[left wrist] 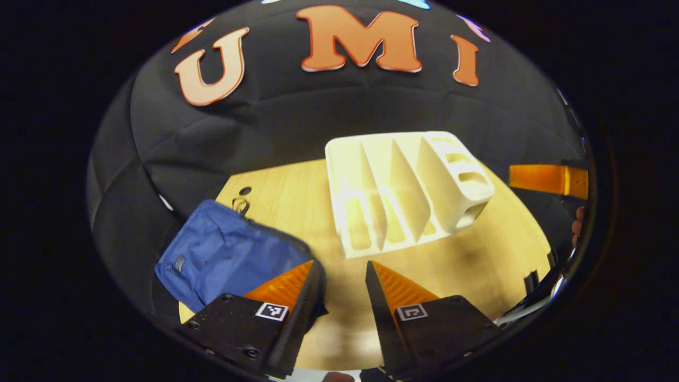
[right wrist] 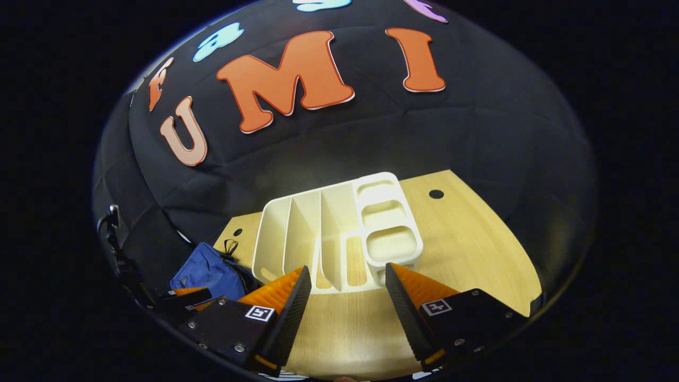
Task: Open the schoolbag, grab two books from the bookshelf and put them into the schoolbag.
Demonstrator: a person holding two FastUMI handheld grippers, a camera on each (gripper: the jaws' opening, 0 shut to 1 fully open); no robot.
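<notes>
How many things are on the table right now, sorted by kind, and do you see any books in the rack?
Schoolbag: 1, blue, at the table's left edge.
Bookshelf: 1, white, and the slots I can see hold no books.
Books: 0 seen.
Grippers: 2, left gripper and right gripper, both open and holding nothing.
Total: 4.

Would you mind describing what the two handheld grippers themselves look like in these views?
The left gripper has two wedge-shaped fingers with ribbed faces that taper to points. They are mounted on black blocks with visible screws, each carrying a small square black-and-white marker. The right gripper is built the same way, with ridged tapered fingers, black screw-fastened mounts and one square marker on each side.
</notes>
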